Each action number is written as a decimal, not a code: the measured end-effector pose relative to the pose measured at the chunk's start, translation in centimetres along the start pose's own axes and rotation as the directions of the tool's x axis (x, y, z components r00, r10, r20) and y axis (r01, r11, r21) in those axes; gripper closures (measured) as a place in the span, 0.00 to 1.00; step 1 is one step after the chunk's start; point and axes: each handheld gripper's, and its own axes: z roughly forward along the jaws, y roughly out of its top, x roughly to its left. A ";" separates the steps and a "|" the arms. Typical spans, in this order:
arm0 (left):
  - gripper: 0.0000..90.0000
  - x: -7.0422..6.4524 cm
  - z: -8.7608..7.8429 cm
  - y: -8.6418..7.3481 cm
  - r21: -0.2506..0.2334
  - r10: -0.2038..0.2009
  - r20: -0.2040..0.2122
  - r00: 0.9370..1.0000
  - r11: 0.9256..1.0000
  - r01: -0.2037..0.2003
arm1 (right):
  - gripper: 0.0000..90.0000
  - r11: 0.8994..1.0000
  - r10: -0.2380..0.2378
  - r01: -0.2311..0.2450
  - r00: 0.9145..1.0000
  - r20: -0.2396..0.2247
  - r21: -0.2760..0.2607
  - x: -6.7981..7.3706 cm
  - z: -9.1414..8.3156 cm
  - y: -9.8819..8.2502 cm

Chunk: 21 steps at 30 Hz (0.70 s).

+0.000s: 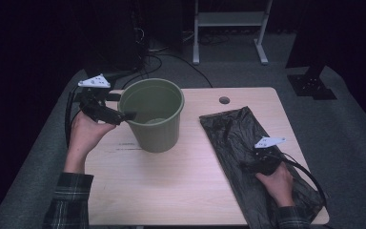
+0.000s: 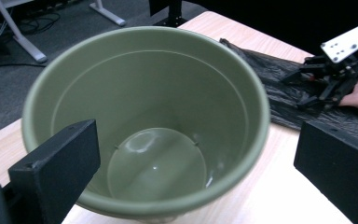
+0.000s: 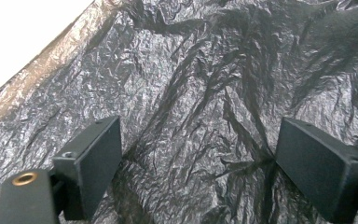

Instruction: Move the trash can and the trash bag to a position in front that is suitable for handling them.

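An empty olive-green bucket (image 1: 153, 114) stands upright on the left half of the pale wooden table (image 1: 190, 186). My left gripper (image 1: 122, 106) hovers at its left rim, open and holding nothing. In the left gripper view I look down into the bucket (image 2: 144, 93), with the jaws of the left gripper (image 2: 196, 172) wide apart. A crumpled black plastic bag (image 1: 233, 133) lies flat on the table's right half. My right gripper (image 1: 250, 161) is low over it and open. In the right gripper view the bag (image 3: 191, 70) lies just under the spread jaws of the right gripper (image 3: 198, 168).
A cable hole (image 1: 224, 100) sits near the table's far edge. Beyond the table are a white frame's legs (image 1: 228, 33), cables and dark stands on grey carpet. The left gripper view also shows the right gripper (image 2: 326, 79) on the bag (image 2: 279, 100).
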 end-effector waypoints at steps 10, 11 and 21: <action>0.00 2.2 1.4 0.2 0.012 0.003 -0.021 1.000 1.000 -0.003 | 0.14 1.000 -0.001 0.001 1.000 0.000 0.001 0.0 0.0 0.0; 0.00 2.5 1.6 0.1 0.019 -0.002 -0.024 1.000 1.000 0.003 | 0.14 1.000 -0.001 0.001 1.000 0.000 0.001 0.0 0.0 0.0; 0.00 4.5 3.1 -0.9 0.068 -0.014 -0.081 0.997 0.997 0.020 | 0.14 1.000 0.000 0.000 1.000 0.000 0.001 0.0 0.0 0.0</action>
